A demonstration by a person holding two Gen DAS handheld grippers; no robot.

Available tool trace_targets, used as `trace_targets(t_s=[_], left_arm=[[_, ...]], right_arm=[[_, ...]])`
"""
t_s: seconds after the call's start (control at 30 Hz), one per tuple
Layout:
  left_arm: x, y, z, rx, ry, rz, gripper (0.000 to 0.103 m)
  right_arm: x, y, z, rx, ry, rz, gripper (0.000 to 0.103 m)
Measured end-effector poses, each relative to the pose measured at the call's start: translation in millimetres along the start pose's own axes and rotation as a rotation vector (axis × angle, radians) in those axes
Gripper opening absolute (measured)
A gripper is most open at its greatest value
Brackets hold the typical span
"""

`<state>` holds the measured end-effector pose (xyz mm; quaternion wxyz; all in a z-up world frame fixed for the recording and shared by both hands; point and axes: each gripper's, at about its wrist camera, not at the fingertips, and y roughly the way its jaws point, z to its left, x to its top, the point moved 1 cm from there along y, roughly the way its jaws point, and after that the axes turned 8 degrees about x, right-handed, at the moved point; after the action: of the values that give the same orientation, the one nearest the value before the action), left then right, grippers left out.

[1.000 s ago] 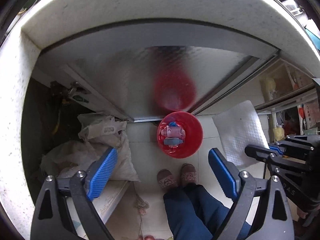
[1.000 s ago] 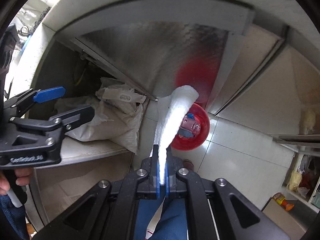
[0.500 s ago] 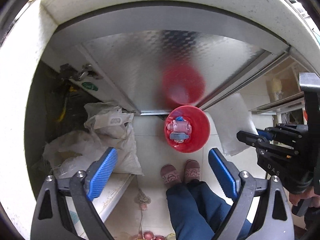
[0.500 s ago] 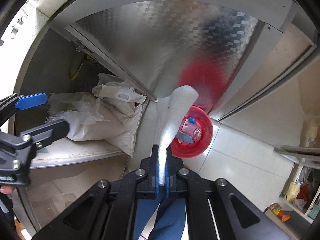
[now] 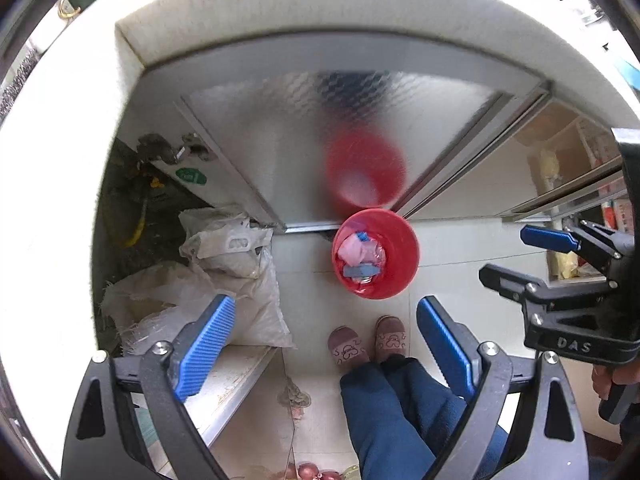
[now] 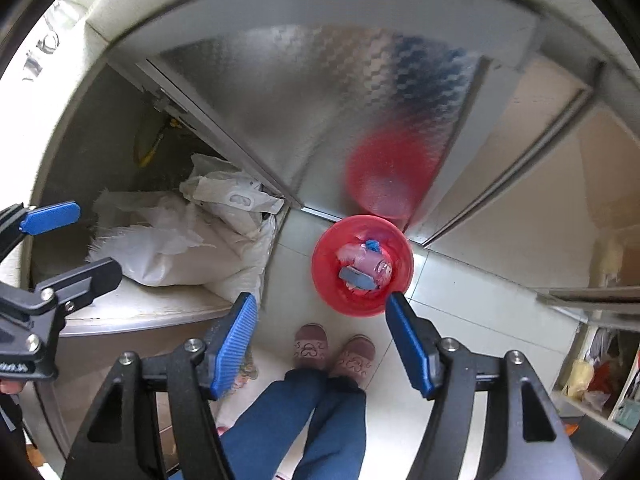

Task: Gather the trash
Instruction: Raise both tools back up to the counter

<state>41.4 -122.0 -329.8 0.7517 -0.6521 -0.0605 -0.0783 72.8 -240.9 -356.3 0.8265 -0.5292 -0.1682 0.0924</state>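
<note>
A red bin (image 5: 376, 254) stands on the tiled floor far below, against a steel cabinet door. It holds pink and blue trash (image 5: 360, 260). It shows in the right wrist view too (image 6: 362, 266). My left gripper (image 5: 326, 350) is open and empty, high above the floor. My right gripper (image 6: 322, 338) is open and empty, above the bin; it also shows in the left wrist view (image 5: 532, 260). The white paper towel is not in view.
White sacks (image 5: 208, 280) lie in the open cabinet at left. The person's feet in pink slippers (image 5: 366, 342) stand just before the bin. The white counter edge (image 5: 320, 4) runs across the top. Shelves (image 5: 580, 184) are at right.
My right gripper has opened and the white paper towel it held is gone from view. Both grippers have shifted slightly over the bin.
</note>
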Motion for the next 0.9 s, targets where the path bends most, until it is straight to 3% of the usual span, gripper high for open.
trace_targets(t_s=[0.4, 0.5, 0.57, 0.73, 0.9], left_arm=[[14.8, -112.2, 4.1, -0.008, -0.017, -0.142, 0.093], [21.2, -142.4, 5.0, 0.006, -0.016, -0.202, 0.094], [27.2, -161.1, 6.8, 0.011, -0.017, -0.237, 0.103], [40.9, -202.6, 16.4, 0.026, -0.047, -0.331, 0.103], [50.7, -220.4, 29.3, 0.062, -0.062, -0.370, 0.103]], right_arm=[[4.1, -122.9, 35.9, 0.015, -0.039, -0.138, 0.074], [12.5, -155.6, 47.2, 0.005, -0.070, -0.200, 0.082], [17.0, -176.4, 52.8, 0.008, -0.083, -0.237, 0.085], [29.4, -218.2, 63.3, 0.006, -0.103, -0.326, 0.094], [45.8, -241.2, 69.9, 0.003, -0.131, -0.382, 0.102]])
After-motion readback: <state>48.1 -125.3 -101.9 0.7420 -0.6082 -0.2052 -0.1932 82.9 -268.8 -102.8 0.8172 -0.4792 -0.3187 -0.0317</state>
